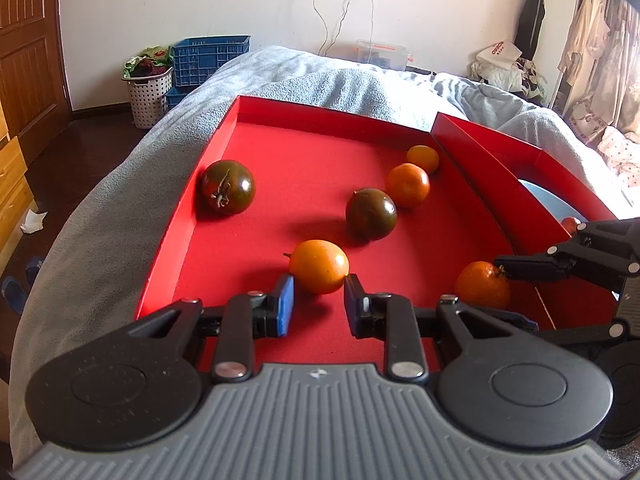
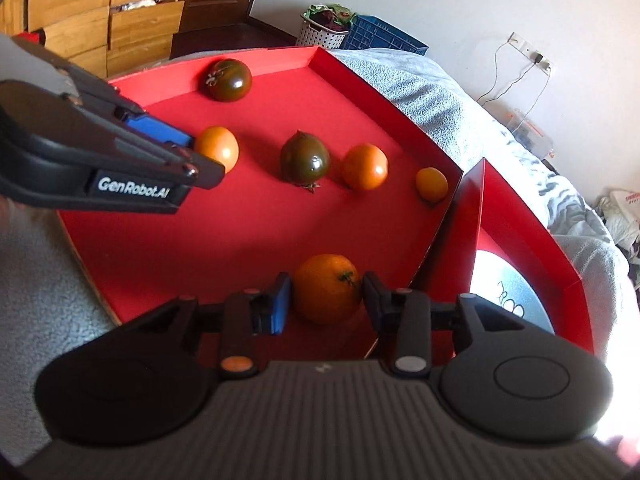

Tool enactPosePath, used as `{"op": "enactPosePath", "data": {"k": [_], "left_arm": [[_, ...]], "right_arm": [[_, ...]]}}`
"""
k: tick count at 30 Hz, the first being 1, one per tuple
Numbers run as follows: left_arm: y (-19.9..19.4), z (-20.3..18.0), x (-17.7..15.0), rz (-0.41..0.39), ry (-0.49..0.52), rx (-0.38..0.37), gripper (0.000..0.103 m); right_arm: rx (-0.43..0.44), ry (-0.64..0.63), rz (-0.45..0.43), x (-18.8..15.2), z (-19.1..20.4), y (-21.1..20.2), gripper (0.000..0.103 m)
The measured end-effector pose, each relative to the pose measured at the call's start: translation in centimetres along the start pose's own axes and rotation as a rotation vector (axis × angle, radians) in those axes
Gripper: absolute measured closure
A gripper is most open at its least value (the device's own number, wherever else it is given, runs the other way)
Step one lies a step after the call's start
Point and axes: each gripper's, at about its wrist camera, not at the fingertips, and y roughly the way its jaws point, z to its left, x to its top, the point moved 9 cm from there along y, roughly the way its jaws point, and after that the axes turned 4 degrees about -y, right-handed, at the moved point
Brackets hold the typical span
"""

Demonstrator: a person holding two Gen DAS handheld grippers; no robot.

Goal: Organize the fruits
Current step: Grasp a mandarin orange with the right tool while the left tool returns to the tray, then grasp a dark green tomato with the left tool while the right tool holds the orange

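Red tray (image 1: 224,132), shallow card walls, lying on a grey-blanketed bed (image 1: 100,208). Contents, six fruits:

- Two dark green-brown tomatoes: one against the far left wall (image 1: 227,187), one near centre (image 1: 371,213).
- Orange tomato (image 1: 407,185), just right of and beyond the centre tomato.
- Small orange fruit (image 1: 423,159), far right corner, close to the wall.
- Yellow-orange fruit (image 1: 319,266), near centre.
- Mandarin (image 2: 327,288), near right, stem end up, beside the right wall.

Second red tray (image 2: 520,216), directly right of the first, walls adjoining. It holds a pale round object; one small red item shows at its edge in the left view, identity unclear.

Left tongs (image 1: 319,304): apart, straddling the near side of the yellow-orange fruit, which lies straight ahead between the fingertips; contact not evident.

Right tongs (image 2: 326,300): apart, flanking the mandarin, which sits squarely between the pads (image 2: 282,304), close on both sides; whether they touch cannot be told.

Judgement: each fruit lies dead ahead of its own tongs, roughly round, no long axis to align. Closing in place should suffice. The mandarin is nearest the second tray, so the right hand has the shorter carry over the shared wall.
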Motion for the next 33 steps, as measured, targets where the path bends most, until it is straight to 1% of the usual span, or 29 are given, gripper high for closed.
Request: {"op": "enactPosePath", "data": {"k": [2,4,8,10,12,18,23,33], "left_arm": [[-0.1,0.1,0.0,-0.002,-0.005,-0.005,0.072],[-0.2,0.1,0.0,-0.002,-0.009,-0.004,0.072],[-0.4,0.1,0.1,0.0,-0.008,0.009,0.072],[-0.5,0.0,0.0,-0.002,-0.002,0.02,0.072],[-0.6,0.0,0.0,-0.002,0.003,0.029,0.072],[-1.1,-0.6,0.0,-0.006,0.023,0.061,0.072],[-1.8,-1.2,0.1,-0.011,0.049,0.085,0.073],[-3.1,-2.4,0.2,-0.023,0.089,0.109,0.073]], "right_arm": [[0.061,0.1,-0.051,0.2,0.0,-0.9,0.061],[0.104,0.18,-0.107,0.3,0.1,-1.8,0.061],[0.149,0.298,-0.183,-0.4,-0.4,-2.5,0.062],[0.143,0.318,-0.228,-0.5,-0.7,-3.1,0.061],[0.125,0.326,-0.256,-0.5,-1.2,-3.5,0.061],[0.115,0.338,-0.291,-0.8,-1.8,-4.0,0.061],[0.124,0.353,-0.317,-0.9,-2.1,-4.5,0.061],[0.124,0.373,-0.379,-1.2,-2.8,-6.2,0.061]]}}
